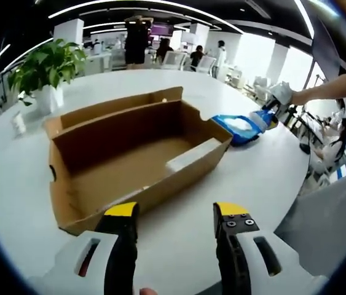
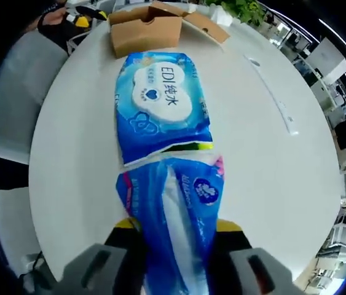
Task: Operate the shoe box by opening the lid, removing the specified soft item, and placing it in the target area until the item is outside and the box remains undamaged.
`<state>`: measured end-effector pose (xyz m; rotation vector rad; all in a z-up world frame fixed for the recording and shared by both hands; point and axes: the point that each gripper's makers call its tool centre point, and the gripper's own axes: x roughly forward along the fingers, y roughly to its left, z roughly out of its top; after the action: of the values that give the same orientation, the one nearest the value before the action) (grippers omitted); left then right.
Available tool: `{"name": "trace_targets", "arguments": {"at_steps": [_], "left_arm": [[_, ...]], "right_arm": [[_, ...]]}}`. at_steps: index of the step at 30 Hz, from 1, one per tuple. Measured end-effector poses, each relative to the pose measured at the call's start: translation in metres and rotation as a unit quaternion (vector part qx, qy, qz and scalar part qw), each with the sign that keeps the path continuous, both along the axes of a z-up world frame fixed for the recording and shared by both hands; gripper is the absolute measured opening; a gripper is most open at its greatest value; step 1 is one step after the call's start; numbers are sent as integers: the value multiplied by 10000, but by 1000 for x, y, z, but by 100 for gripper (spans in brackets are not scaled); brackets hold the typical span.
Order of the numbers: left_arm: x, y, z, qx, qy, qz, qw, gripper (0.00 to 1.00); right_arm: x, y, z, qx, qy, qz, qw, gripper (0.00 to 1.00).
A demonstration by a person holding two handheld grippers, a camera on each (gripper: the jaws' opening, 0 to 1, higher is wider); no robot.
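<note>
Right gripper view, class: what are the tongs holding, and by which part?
The right tongs grip a blue soft tissue pack by its near end; a second blue pack lies on the white table beyond.

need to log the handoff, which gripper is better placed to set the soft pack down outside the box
Right. The right gripper is already shut on the tissue pack above the table, outside the shoe box. The left gripper is open near the box.

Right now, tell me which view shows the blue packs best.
The right gripper view: one blue pack sits between the right gripper's fingers, and a second blue pack lies flat on the table just beyond, its label readable. The left gripper view shows them small and far off beside the open box.
</note>
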<state>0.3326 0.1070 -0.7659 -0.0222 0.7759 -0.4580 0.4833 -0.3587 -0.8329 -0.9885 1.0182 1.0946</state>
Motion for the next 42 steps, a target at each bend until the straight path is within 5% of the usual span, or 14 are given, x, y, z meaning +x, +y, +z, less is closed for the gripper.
{"name": "trace_targets", "arguments": {"at_steps": [20, 31, 42], "left_arm": [[-3, -3, 1, -26, 8, -30, 10000, 49], [-2, -7, 4, -52, -25, -94, 9999, 49], [0, -13, 9, -170, -98, -184, 9996, 49]], "right_arm": [[-6, 5, -3, -19, 74, 118, 9999, 45], [-6, 4, 7, -91, -48, 225, 9997, 45], [-8, -3, 25, -52, -95, -132, 9999, 46]]}}
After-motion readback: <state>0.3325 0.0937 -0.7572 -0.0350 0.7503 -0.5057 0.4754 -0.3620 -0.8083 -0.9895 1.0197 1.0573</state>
